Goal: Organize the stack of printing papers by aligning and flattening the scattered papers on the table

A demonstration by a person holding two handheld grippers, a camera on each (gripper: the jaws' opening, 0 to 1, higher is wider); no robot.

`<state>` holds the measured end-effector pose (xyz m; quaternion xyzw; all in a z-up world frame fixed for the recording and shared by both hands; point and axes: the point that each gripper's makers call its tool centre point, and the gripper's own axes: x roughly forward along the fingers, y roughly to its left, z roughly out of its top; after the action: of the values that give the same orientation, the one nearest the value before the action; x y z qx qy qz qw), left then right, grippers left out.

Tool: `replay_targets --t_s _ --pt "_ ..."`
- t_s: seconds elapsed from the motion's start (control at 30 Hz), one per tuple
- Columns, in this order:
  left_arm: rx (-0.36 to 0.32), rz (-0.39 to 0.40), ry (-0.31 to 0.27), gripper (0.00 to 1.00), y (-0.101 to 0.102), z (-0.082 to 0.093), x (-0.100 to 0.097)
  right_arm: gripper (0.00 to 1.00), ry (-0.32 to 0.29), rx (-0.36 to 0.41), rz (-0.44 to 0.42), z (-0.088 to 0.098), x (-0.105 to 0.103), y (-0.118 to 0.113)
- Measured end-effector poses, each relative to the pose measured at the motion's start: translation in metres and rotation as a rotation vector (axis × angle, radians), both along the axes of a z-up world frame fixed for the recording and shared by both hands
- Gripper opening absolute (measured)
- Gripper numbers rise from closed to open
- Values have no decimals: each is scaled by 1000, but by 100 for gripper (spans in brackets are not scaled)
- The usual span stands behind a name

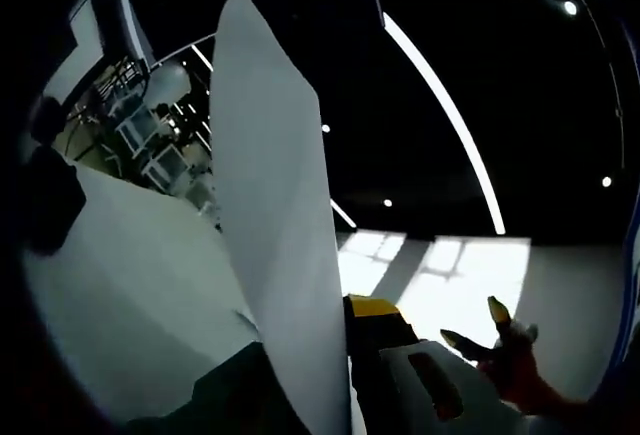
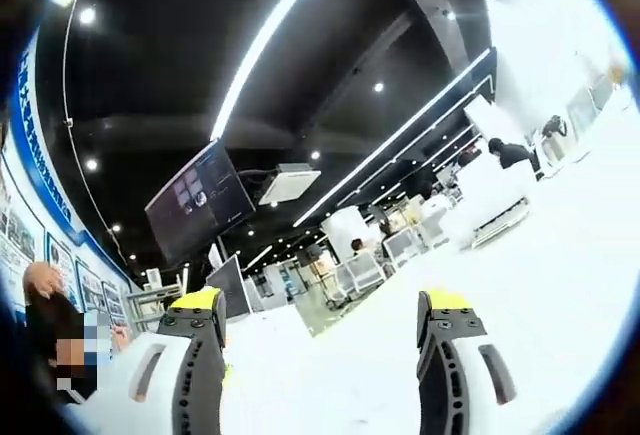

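A white sheet of paper [image 1: 275,205] stands on edge and rises from between the jaws of my left gripper [image 1: 320,340], which is shut on its lower part. The yellow-tipped jaw presses on the sheet's right side; the other jaw is dark and mostly hidden behind it. A broad white surface [image 1: 130,295] spreads to the left of the sheet; I cannot tell whether it is paper or table. In the right gripper view my right gripper [image 2: 322,330] stands open with nothing between its yellow-tipped fingers [image 2: 445,305], over a white surface [image 2: 560,265]. Both views tilt up toward a dark ceiling.
A hand [image 1: 510,360] reaches in at the lower right of the left gripper view. A person [image 2: 45,330] stands at the far left of the right gripper view. A hanging screen [image 2: 200,200], desks and chairs [image 2: 370,265] lie farther back.
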<state>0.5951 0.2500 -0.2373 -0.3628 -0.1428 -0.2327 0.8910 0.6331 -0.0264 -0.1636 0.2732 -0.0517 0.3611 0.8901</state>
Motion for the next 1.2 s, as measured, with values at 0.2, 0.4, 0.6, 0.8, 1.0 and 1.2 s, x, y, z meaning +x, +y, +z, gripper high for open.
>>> replay_targets --t_s 0.2,0.4,0.6,0.8,1.0,1.2 --pt "-2 -1 0 6 0 0 0 76 29 -48 -38 -12 5 -3" --pt "-1 -1 0 6 0 -1 0 83 65 -69 -69 -25 10 -6" --pt "4 -4 3 6 -2 -1 0 89 74 -107 -97 -34 12 -7" --pt "-1 -7 2 6 -2 0 0 90 95 -161 -119 -47 16 -8" --pt "-2 -7 3 6 -1 -1 0 90 115 -205 -142 -60 21 -11" --pt "-4 -16 6 6 -2 -1 1 90 132 -269 -175 -76 30 -15"
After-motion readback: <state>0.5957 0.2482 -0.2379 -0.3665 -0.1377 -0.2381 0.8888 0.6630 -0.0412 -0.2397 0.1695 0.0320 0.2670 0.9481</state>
